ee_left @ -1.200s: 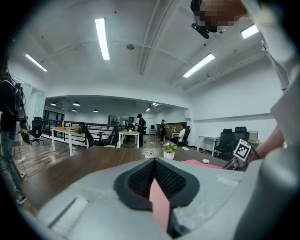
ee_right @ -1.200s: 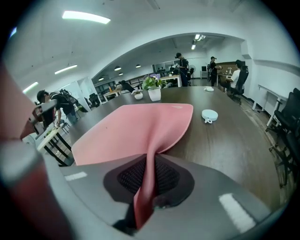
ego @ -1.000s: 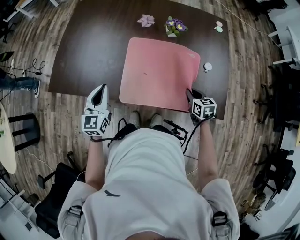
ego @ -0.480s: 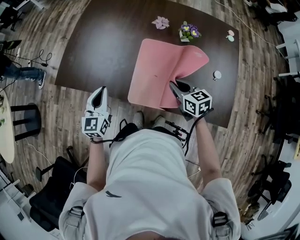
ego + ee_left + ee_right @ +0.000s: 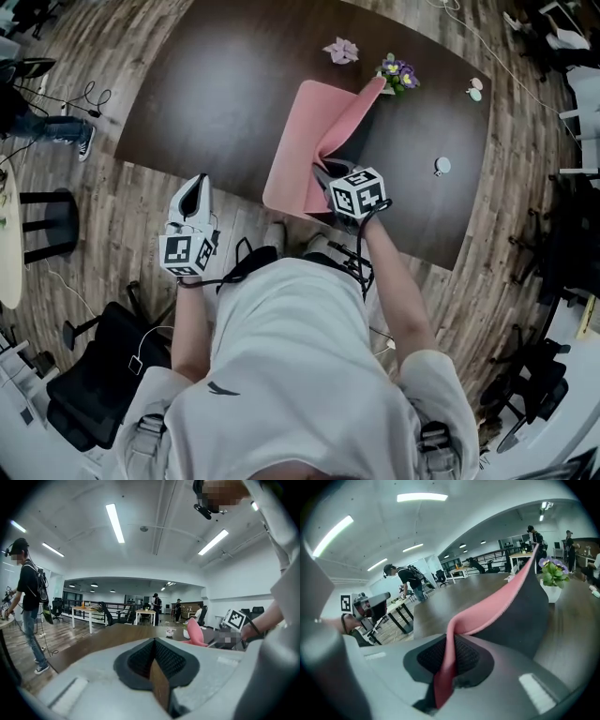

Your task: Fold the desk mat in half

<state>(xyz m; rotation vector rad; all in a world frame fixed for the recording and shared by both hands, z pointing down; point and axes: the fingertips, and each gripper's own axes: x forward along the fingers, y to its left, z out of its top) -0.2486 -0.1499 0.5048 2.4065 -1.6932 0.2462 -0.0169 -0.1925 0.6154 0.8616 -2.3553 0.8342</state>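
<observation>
The pink desk mat [image 5: 298,150] lies on the dark brown table [image 5: 206,94]. Its right part is lifted and curls over toward the left, showing its dark underside [image 5: 520,616]. My right gripper [image 5: 323,172] is shut on the mat's near right corner, over the mat's near edge. In the right gripper view the pink edge [image 5: 487,612] runs from between the pads [image 5: 466,657] up toward the far end. My left gripper [image 5: 197,186] hangs off the table's near edge, left of the mat, shut with nothing in it [image 5: 153,660]. The left gripper view shows the raised mat [image 5: 193,633] at the right.
A potted purple flower [image 5: 398,73] stands just behind the mat's far right corner. A pink paper flower [image 5: 341,50] lies at the back. A small round white thing [image 5: 442,166] and two small pieces [image 5: 475,89] lie to the right. Chairs and people are around the room.
My right gripper has moved left and up with the mat's near right corner, so the mat's right half has risen and curled over. The left gripper has stayed put.
</observation>
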